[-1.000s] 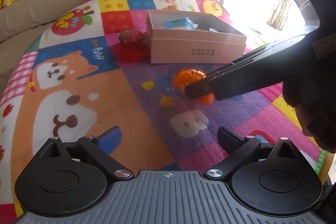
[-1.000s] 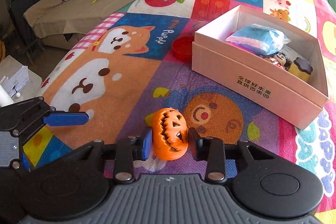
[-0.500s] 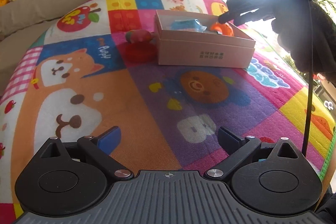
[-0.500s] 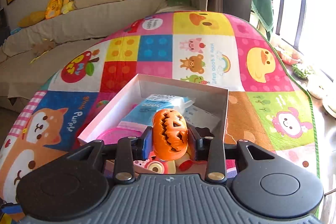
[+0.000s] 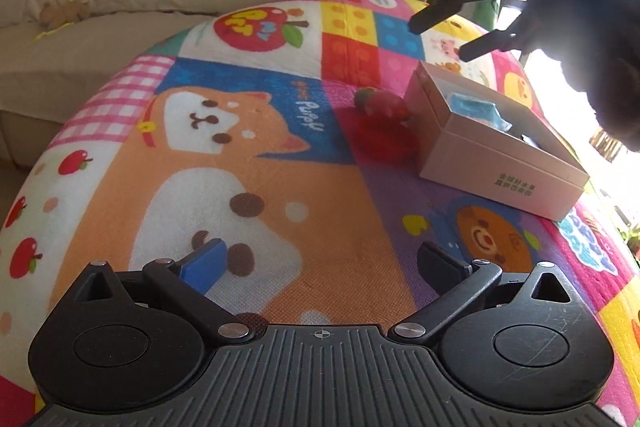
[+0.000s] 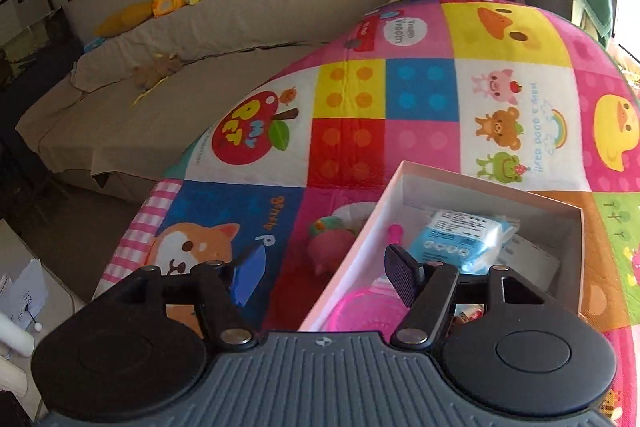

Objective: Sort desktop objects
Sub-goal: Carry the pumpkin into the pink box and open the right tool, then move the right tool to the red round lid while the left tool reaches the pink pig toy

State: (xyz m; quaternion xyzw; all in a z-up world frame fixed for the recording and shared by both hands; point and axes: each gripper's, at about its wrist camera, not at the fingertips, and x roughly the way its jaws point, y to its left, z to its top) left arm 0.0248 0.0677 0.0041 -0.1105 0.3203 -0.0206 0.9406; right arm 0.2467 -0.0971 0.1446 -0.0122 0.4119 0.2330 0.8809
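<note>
A pink cardboard box (image 6: 480,183) lies open on the play mat, with a blue packet (image 6: 460,239) and a pink round item (image 6: 360,311) inside. My right gripper (image 6: 324,275) hovers over the box's near left corner. Its jaws are opening and nothing is between them. The orange pumpkin toy shows in neither view. In the left wrist view the same box (image 5: 500,167) sits at the right, with the right gripper (image 5: 444,39) above it. My left gripper (image 5: 320,263) is open and empty, low over the mat's dog print.
A pink strawberry-like toy (image 5: 380,103) rests on a red lid (image 5: 380,143) just left of the box; the right wrist view shows that toy (image 6: 328,247) too. The colourful mat (image 5: 280,187) covers the surface. A beige sofa (image 6: 200,27) with plush toys stands behind.
The right gripper carried the orange pumpkin from the mat up over the box, then its jaws parted and the pumpkin left them. The left gripper shifted and rolled, putting the box further right in its view.
</note>
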